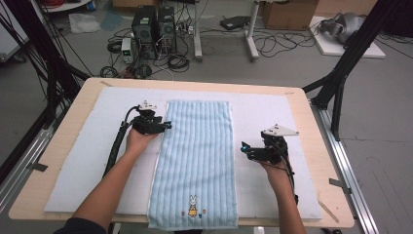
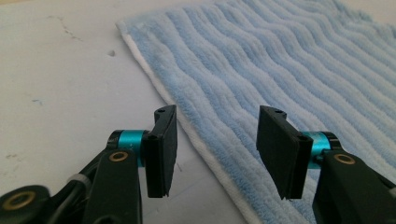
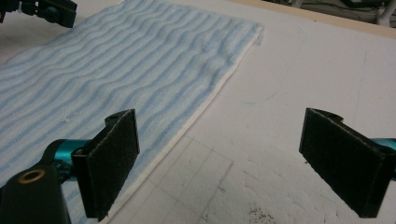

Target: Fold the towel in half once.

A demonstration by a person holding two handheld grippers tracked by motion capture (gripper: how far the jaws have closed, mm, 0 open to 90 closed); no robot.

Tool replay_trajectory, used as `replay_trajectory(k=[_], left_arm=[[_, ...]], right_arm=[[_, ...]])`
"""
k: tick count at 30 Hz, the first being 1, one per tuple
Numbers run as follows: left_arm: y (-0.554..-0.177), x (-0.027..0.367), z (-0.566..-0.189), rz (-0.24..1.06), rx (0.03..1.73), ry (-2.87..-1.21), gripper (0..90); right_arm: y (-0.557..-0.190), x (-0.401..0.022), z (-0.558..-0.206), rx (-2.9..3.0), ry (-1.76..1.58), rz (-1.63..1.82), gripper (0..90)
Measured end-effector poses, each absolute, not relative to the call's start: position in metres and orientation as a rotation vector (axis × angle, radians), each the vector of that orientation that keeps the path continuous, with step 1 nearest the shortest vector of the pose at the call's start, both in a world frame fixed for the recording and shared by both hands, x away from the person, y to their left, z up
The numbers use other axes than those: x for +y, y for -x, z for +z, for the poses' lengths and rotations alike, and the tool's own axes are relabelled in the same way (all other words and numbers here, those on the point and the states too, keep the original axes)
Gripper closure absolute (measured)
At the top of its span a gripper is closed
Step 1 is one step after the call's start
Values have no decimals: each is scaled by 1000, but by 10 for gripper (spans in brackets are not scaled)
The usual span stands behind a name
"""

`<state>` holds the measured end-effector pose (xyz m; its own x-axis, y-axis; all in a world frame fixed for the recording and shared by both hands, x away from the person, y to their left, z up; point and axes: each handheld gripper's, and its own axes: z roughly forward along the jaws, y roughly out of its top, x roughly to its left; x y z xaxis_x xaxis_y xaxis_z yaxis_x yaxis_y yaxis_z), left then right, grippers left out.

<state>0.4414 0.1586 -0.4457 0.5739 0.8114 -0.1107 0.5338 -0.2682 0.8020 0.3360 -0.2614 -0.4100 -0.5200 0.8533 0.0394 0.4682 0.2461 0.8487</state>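
a blue towel [image 1: 195, 161] lies flat between the left gripper [image 1: 165, 126] and right gripper [image 1: 245, 148].

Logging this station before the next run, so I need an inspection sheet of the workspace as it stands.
Surface: white mat on a wooden table, faint marks.
Job's things: blue striped towel flat, rabbit print at its near end.
Clutter: nothing seen.
Grippers: left gripper open astride the towel's edge; right gripper open over towel edge and mat.
Cables: one trails from each gripper.
Surroundings: computer towers, floor cables, boxes.
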Motion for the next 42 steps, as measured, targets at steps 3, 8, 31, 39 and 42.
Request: replay_trajectory(k=[3,8,31,39,42], left_arm=[[-440,155,-448,420,1040,-2014,582],[-438,152,-449,413,1006,-2032,767],[-436,160,-436,363,1004,-1900,871],[-436,161,-436,347,1014,-1882,872],[-437,162,-435,344,1013,-1885,872]], right_arm=[[-336,-261,-410,2091,-1206,1192,112],[-336,-261,-410,2092,-1212,1197,112],[-376,-240,-418,2116,-1313,1170,114],[-412,-217,-425,2184,-1332,1113,182],[-423,-209,-428,2193,-1349,1064,238]])
